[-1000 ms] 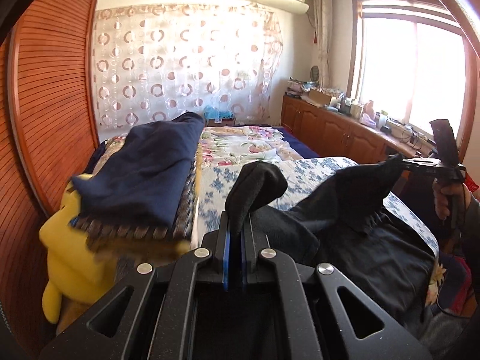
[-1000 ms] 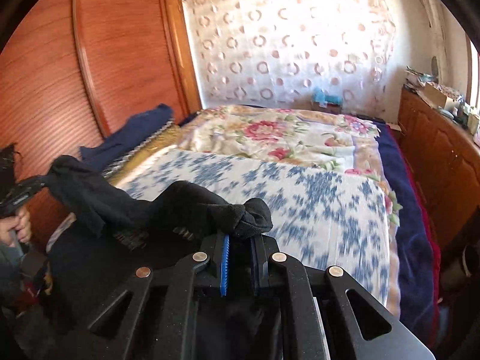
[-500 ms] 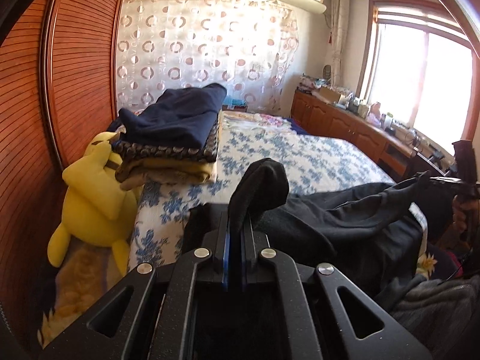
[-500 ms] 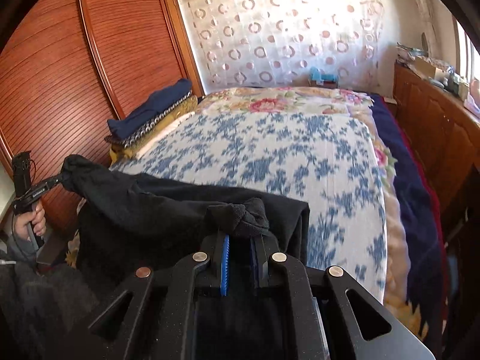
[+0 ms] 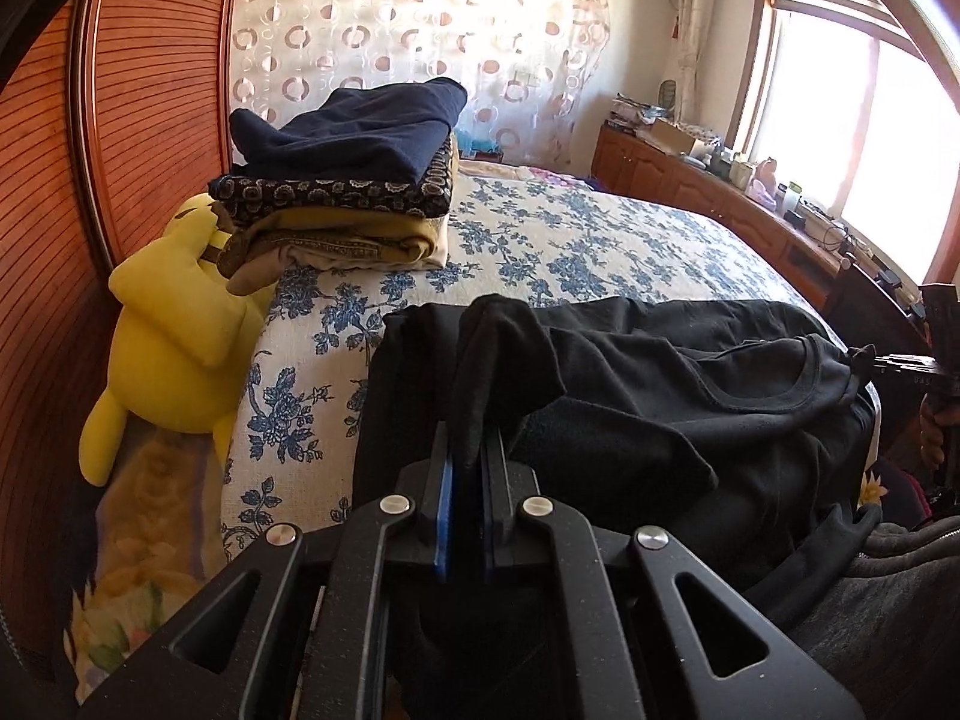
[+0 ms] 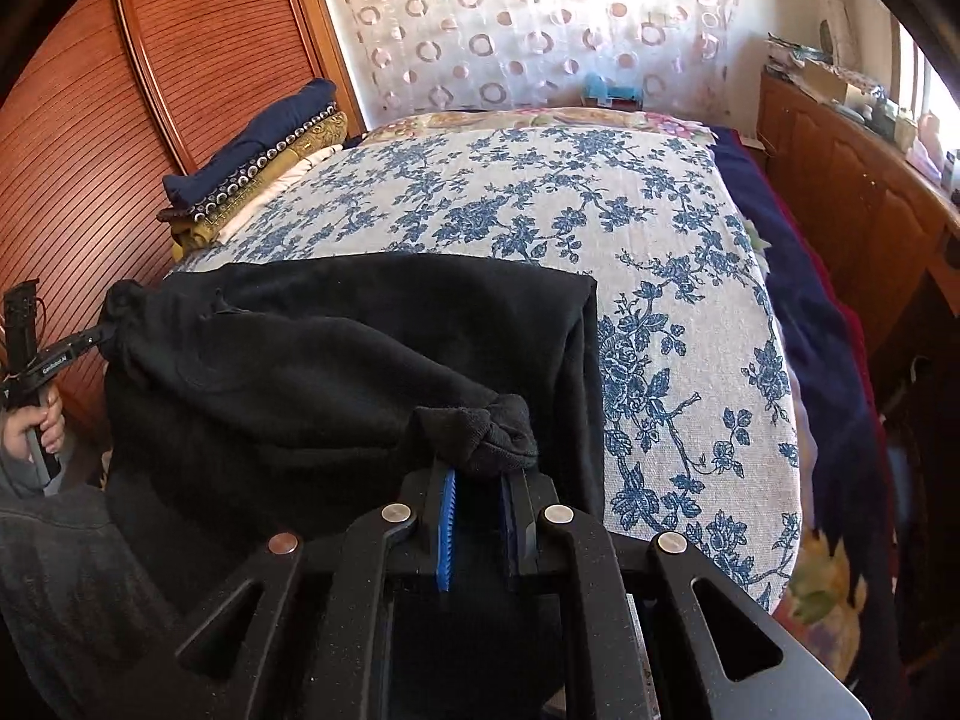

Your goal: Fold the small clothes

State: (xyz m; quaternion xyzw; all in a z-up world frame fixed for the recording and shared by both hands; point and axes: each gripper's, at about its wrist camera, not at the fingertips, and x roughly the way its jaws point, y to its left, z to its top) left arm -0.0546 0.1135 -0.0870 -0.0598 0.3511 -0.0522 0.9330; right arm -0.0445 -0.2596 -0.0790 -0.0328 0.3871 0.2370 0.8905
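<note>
A black garment (image 5: 690, 372) (image 6: 336, 360) lies across the near end of the bed, stretched between my two grippers. My left gripper (image 5: 467, 456) is shut on a bunched corner of it, which sticks up between the blue pads. My right gripper (image 6: 480, 483) is shut on the opposite corner, a knot of cloth above its pads. In the right wrist view the left gripper (image 6: 96, 333) shows at the far left, a hand (image 6: 42, 426) holding its handle. The right gripper (image 5: 882, 363) shows at the right edge of the left wrist view.
A bed with a blue-flowered cover (image 6: 540, 198) fills the middle. A stack of folded clothes (image 5: 354, 180) (image 6: 252, 162) sits at its left side, beside a yellow plush toy (image 5: 174, 330). A wooden wardrobe (image 5: 138, 108) stands left, low cabinets (image 6: 852, 180) right.
Both grippers have come down and nearer the bed, still gripping the garment. The black cloth that hung in the air now rests spread on the flowered cover.
</note>
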